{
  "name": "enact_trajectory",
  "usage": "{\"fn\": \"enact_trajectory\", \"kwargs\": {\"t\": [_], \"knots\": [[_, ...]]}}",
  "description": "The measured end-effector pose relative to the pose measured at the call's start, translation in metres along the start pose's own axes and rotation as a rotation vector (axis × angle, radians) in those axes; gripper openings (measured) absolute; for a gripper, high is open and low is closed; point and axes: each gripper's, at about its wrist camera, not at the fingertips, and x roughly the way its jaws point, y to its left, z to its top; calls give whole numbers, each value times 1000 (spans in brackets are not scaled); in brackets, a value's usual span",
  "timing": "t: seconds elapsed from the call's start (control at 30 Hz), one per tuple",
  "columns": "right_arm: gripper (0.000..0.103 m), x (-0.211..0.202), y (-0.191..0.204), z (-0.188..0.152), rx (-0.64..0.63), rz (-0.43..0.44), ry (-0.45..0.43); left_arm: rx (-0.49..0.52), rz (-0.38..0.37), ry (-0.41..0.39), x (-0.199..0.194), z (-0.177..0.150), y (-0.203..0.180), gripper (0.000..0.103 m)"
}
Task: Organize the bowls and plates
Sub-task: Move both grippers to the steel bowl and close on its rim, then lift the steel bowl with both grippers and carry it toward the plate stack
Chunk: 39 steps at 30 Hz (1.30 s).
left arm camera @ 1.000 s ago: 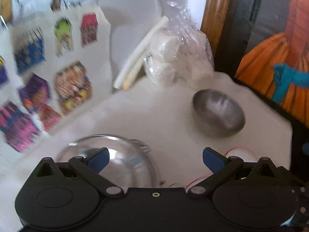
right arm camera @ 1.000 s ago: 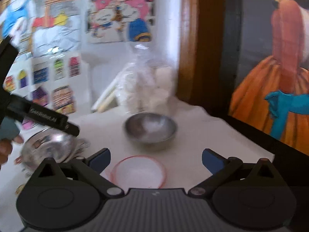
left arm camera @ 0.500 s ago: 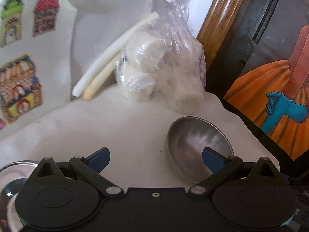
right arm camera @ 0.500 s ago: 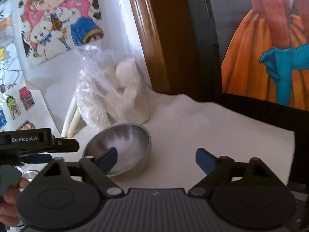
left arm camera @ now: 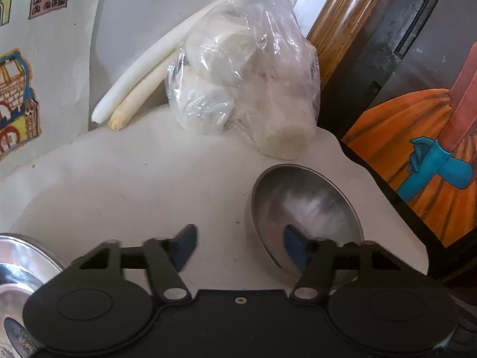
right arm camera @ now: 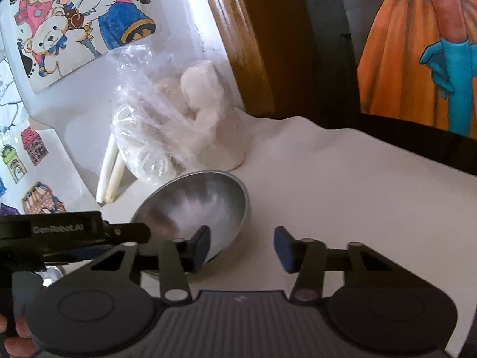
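Steel bowl (left arm camera: 304,211) on white cloth (left arm camera: 134,185), both hand-held grippers open.

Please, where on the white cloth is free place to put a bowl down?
Bare cloth lies right of the steel bowl, toward the painting. Another bare patch lies between bag and left claw. Crowded: the back corner, with bag and sticks.

This looks like a home. Children's coloured drawings (right arm camera: 80,21) of a cartoon girl and little houses are stuck to the white wall, and a painting (left arm camera: 432,155) of a figure in an orange dress leans nearby. A plastic bag (left arm camera: 247,89) of white lumps and steel bowls (left arm camera: 304,208) sit on a white-covered table (left arm camera: 134,179).
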Motion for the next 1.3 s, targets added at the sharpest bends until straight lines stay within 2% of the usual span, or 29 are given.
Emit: {"fn": "enact_trajectory", "kwargs": {"t": [0.03,0.17,0.23,0.3,0.57,0.8,1.3], "knots": [[40,1,-1,0,5,6,6,1,-7,8,1,0,0,46],[33,3,-3,0,26,25,19,-4,-26,20,3,-1,-1,34],[28,3,-2,0,25,33,22,-10,-40,19,4,-1,-1,25],[26,3,0,0,21,32,22,-6,-52,20,3,-2,-2,20],[22,0,1,-2,28,27,13,-1,-53,13,-1,-4,-1,16],[21,-12,5,-2,15,43,-31,17,-52,-28,-17,-4,-3,16],[21,-59,25,-11,-45,72,-100,32,-82,-100,-76,-17,3,14]]}}
